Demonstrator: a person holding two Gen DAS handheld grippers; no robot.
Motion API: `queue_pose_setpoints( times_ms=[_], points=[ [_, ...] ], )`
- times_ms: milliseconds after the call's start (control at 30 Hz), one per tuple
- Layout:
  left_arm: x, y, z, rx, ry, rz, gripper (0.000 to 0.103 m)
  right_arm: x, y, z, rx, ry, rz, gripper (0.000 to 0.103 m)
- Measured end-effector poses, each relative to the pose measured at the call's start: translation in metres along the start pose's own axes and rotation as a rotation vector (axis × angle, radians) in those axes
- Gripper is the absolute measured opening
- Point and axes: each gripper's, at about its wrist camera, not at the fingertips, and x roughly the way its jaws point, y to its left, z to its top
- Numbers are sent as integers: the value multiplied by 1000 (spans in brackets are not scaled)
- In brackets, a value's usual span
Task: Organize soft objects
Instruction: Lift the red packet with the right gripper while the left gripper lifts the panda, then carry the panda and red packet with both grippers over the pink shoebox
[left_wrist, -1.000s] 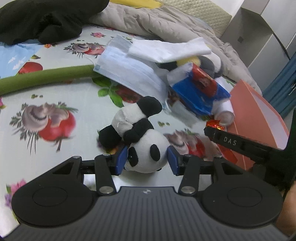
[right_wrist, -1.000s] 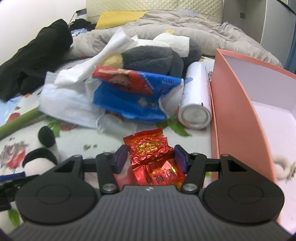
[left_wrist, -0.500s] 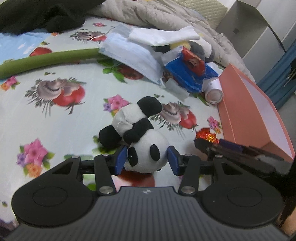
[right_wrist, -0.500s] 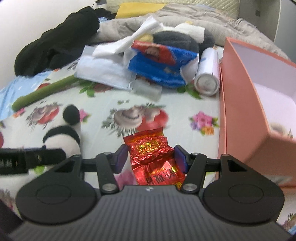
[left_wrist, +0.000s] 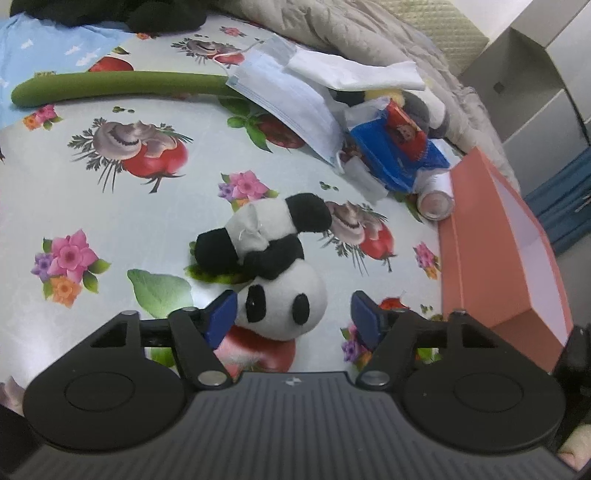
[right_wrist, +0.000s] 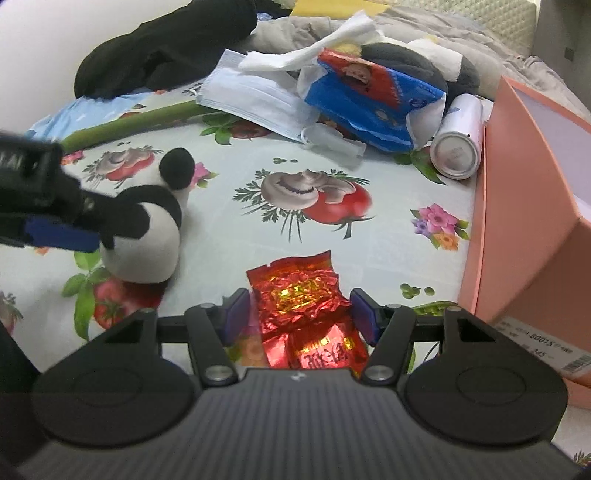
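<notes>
Panda plush (left_wrist: 273, 266) lies on the flowered cloth at frame centre, between the spread left tongs (left_wrist: 293, 314), one pad touching it. Right tongs (right_wrist: 301, 314) stand apart around a red foil packet (right_wrist: 304, 306); pink box (right_wrist: 532, 206) at right.

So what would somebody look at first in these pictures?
Probably the panda toy lying on the flowery tablecloth, right between the open fingers of the left gripper. Next comes the shiny red packet lying between the right gripper's open fingers. After that, the big pink box on the right edge, with a heap of masks and wrappers behind.
</notes>
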Motion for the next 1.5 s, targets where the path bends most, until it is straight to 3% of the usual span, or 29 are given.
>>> queue_pose_setpoints(
  times_ms=[467, 600, 667, 967, 1500],
  points=[
    [25, -21, 6, 51, -26, 97, 75, -22, -13, -6, 76, -25, -69, 58],
    [32, -20, 8, 52, -18, 107, 61, -27, -22, -9, 116, -25, -74, 58],
    [35, -19, 8, 48, -10, 119, 60, -32, -26, -9, 136, -32, -76, 58],
    [18, -31, 9, 100, -20, 91, 58, -63, -32, 2, 166, -83, -78, 58],
    [-63, -107, 16, 251, -80, -37, 59, -159, -58, 31, 241, -244, -122, 58]
  ],
)
